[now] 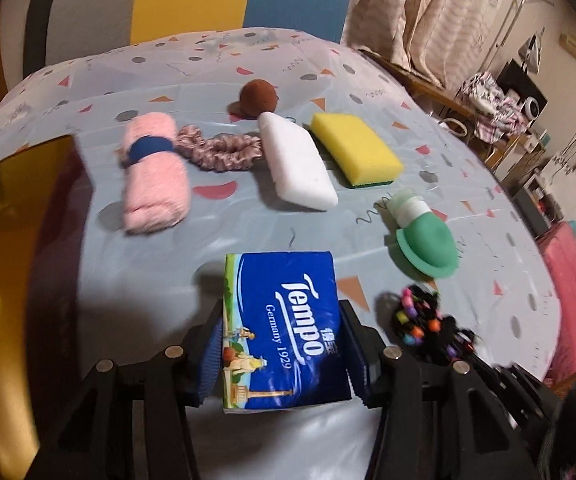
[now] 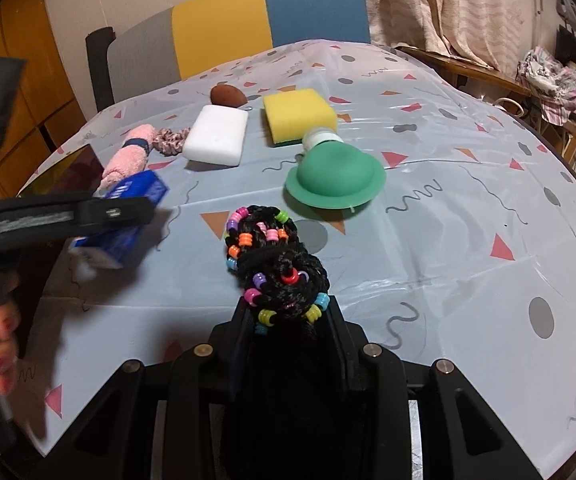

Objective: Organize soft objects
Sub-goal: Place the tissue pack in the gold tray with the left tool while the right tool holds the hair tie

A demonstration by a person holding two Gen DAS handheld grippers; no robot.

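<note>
Tissue pack [image 1: 284,332] (blue) clamped between left fingers [image 1: 212,354]

Left gripper [image 2: 88,216] is motion-blurred in the right view and covers most of the tissue pack [image 2: 136,192]. Gold box [image 1: 4,216] cut off at left edge. Beaded cord [image 1: 427,320] blurred, possibly a bracelet.

Blue Tempo tissue pack [image 1: 284,332], pink rolled towel [image 1: 155,176] with navy band beyond it, yellow-green sponge [image 1: 355,150], white foam block [image 1: 297,162], black cord bundle [image 2: 278,268] with rainbow beads, pale-blue confetti-patterned surface [image 2: 447,240]
</note>
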